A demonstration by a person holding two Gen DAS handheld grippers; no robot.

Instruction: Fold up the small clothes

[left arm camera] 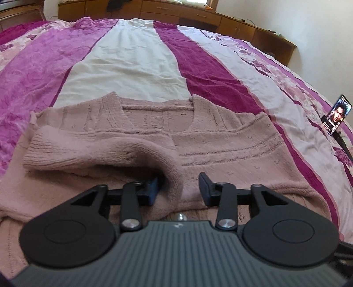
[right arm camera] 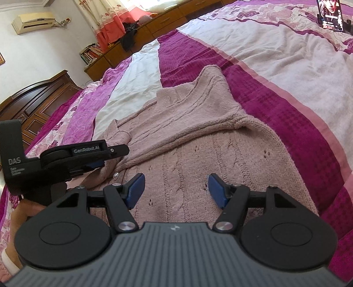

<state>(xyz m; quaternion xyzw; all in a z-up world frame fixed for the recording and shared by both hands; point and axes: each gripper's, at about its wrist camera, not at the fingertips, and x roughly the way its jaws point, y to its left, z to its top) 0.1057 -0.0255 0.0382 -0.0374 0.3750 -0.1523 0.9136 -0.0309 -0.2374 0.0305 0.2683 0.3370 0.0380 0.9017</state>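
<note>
A dusty-pink knit cardigan [left arm camera: 220, 141] [right arm camera: 189, 136] lies flat on the striped bedspread [left arm camera: 136, 66], neckline toward the far side. One sleeve [left arm camera: 88, 152] is folded across its front. My left gripper [left arm camera: 178, 189] stands open low over the cardigan, and a fold of that sleeve lies between its fingers, against the left pad [left arm camera: 153, 187]. In the right wrist view the left gripper [right arm camera: 114, 152] shows side-on at the left. My right gripper [right arm camera: 176, 189] is open just above the cardigan's cable-knit body, nothing between its blue pads [right arm camera: 217, 189].
A phone on a stand [left arm camera: 336, 117] [right arm camera: 331, 15] sits on the bed's right side. Wooden cabinets [left arm camera: 198, 15] line the far wall, and a dark headboard [right arm camera: 33, 99] is at the left. A hand [right arm camera: 28, 209] holds the left gripper's handle.
</note>
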